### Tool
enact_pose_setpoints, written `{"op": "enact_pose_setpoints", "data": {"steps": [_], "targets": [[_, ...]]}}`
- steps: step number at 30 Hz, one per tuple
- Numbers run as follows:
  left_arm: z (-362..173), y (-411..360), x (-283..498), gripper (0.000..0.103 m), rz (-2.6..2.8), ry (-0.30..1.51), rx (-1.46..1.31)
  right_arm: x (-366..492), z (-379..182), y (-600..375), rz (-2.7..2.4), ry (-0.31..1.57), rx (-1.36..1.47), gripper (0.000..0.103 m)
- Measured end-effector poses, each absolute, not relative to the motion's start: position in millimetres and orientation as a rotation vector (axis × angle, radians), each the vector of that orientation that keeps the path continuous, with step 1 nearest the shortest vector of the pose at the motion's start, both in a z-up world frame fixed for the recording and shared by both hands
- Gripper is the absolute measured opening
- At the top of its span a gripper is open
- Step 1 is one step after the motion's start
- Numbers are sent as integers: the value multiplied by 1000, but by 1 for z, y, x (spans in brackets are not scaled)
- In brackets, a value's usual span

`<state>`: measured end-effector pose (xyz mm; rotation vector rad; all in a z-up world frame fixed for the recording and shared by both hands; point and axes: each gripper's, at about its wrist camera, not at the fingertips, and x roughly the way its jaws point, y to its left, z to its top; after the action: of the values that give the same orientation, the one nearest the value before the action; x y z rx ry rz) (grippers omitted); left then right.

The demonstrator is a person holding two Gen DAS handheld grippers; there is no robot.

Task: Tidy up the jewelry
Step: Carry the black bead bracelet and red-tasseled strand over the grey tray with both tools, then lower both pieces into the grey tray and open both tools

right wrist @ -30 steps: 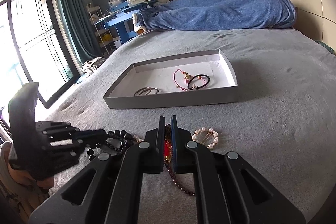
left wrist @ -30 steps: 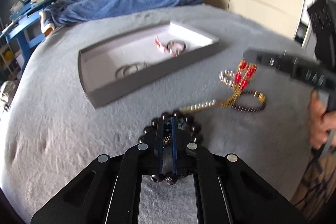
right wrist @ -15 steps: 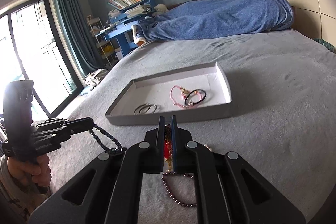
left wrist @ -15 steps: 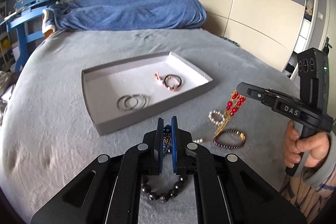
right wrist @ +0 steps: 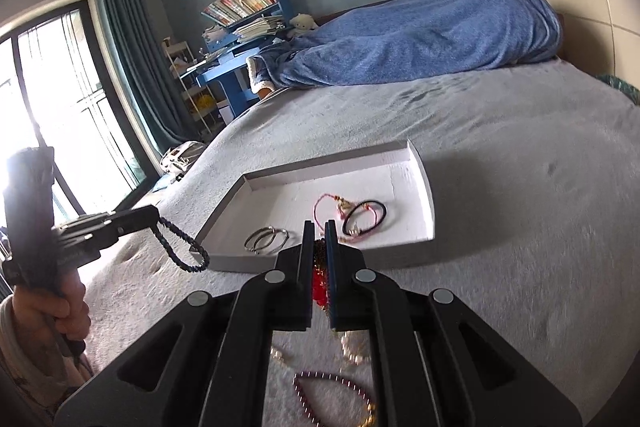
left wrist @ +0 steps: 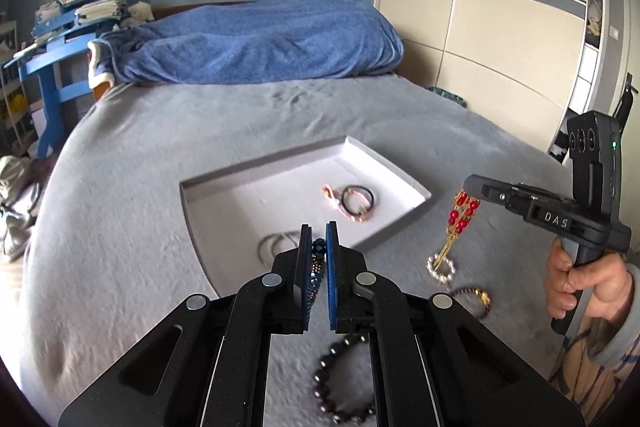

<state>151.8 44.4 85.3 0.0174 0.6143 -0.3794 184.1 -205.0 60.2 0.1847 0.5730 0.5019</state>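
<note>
A grey tray (left wrist: 384, 167) (right wrist: 224, 217) with a white floor lies on the grey bed. In it lie silver hoops (right wrist: 266, 239), a pink bracelet (right wrist: 326, 205) and a black band (right wrist: 364, 213). My left gripper (left wrist: 319, 233) is shut on a dark blue beaded bracelet (right wrist: 180, 247), which hangs above the bed left of the tray. My right gripper (right wrist: 319, 227) is shut on a red and gold beaded piece (left wrist: 460, 215), held right of the tray. A pearl ring (left wrist: 440, 269), a dark bead bracelet (left wrist: 340, 383) and a maroon bracelet (right wrist: 332, 387) lie on the bed.
A blue blanket (left wrist: 256, 43) is heaped at the head of the bed. A blue desk with books (right wrist: 240, 27) and a window with a teal curtain (right wrist: 120, 47) stand to the left. Wardrobe doors (left wrist: 500, 27) stand to the right.
Both grippers have risen off the bed, each with its piece of jewelry, and moved closer to the tray. The dark bead bracelet stays on the bed.
</note>
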Motion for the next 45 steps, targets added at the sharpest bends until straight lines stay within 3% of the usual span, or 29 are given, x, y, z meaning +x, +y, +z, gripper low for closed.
{"op": "enact_pose_setpoints", "data": {"steps": [27,45], "targets": [[82,47,232,7,-349,616,-11,272,89,-208,512,493,193,5],[38,55,262,7,-282,729,6,305,42,-190,465,658,106,5]]}}
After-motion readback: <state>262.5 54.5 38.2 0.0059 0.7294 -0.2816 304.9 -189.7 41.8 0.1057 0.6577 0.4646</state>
